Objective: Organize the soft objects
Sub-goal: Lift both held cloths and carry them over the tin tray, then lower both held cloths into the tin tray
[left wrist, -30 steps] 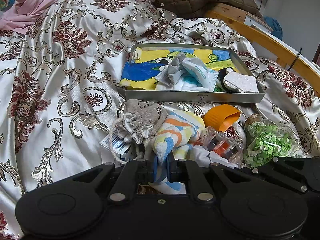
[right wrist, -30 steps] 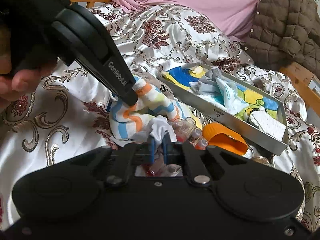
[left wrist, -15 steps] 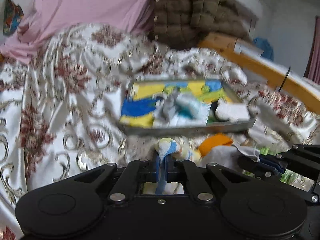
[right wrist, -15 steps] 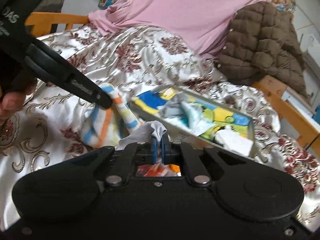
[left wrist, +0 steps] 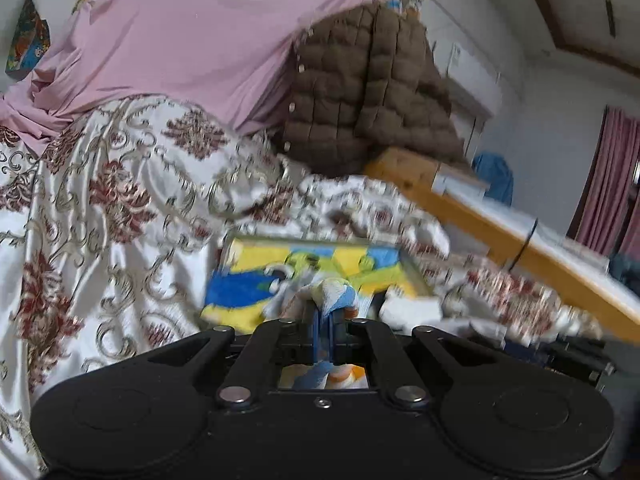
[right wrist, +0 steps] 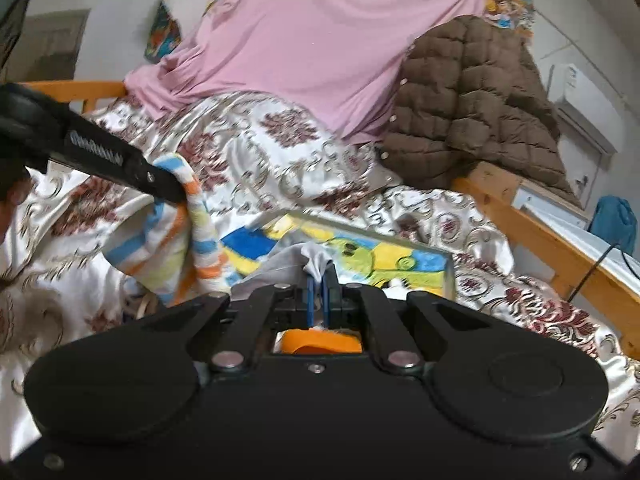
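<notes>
My left gripper (left wrist: 323, 316) is shut on a striped orange, blue and yellow cloth (left wrist: 334, 294) and holds it in the air; in the right wrist view the same gripper (right wrist: 176, 196) has the cloth (right wrist: 172, 248) hanging below it. My right gripper (right wrist: 318, 280) is shut on a grey-white cloth (right wrist: 284, 266), also lifted. Beyond both lies a metal tray (right wrist: 448, 266) with a yellow, blue and green liner (left wrist: 248, 280), and soft items rest in it.
A floral satin bedspread (left wrist: 120, 208) covers the bed. A pink sheet (left wrist: 192, 40) and a brown quilted jacket (left wrist: 368, 88) lie at the back. A wooden bed rail (left wrist: 520, 240) runs along the right. An orange object (right wrist: 316, 340) sits under the right gripper.
Both grippers have risen and tilted up, lifting their cloths off the pile. The items at the near side of the tray have dropped out of view.
</notes>
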